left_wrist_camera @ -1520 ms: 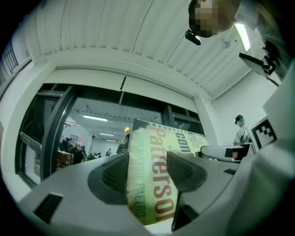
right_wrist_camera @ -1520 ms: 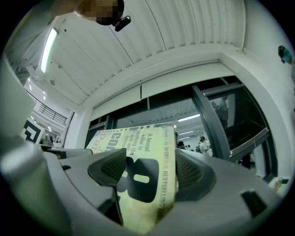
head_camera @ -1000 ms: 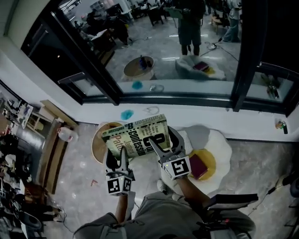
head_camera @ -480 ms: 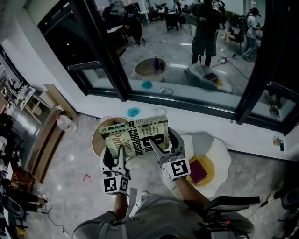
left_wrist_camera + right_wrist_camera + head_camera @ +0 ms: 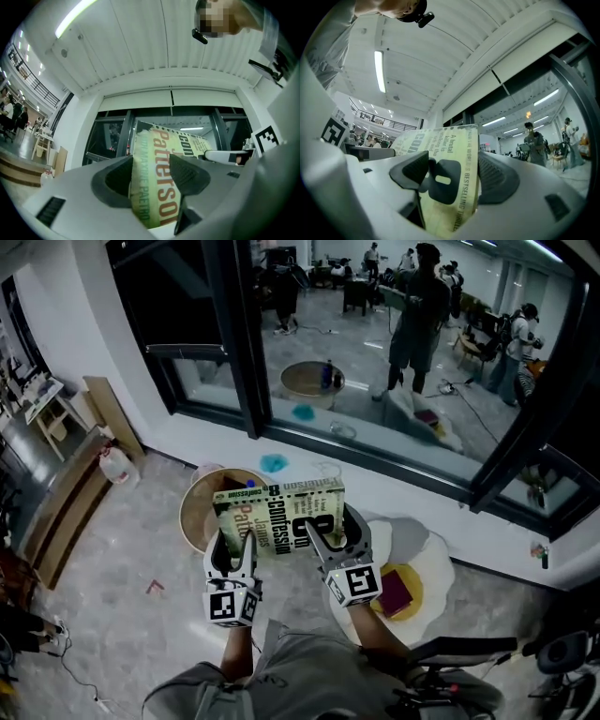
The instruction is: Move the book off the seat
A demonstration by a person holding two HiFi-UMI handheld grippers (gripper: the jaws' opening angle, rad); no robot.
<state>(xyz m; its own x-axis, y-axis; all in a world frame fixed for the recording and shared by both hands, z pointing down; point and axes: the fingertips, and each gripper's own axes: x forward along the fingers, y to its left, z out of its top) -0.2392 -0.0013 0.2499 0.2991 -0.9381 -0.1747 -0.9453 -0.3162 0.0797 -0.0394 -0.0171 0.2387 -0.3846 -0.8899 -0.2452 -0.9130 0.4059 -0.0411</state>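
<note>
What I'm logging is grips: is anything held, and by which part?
The book, by its near edge: the left gripper clamps the left end, the right gripper the right end.

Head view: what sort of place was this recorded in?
Probably a large open office or lab hall: a polished grey floor, a dark-framed glass wall showing standing people, and a lounge corner with a round low table and an egg-shaped cushion.
</note>
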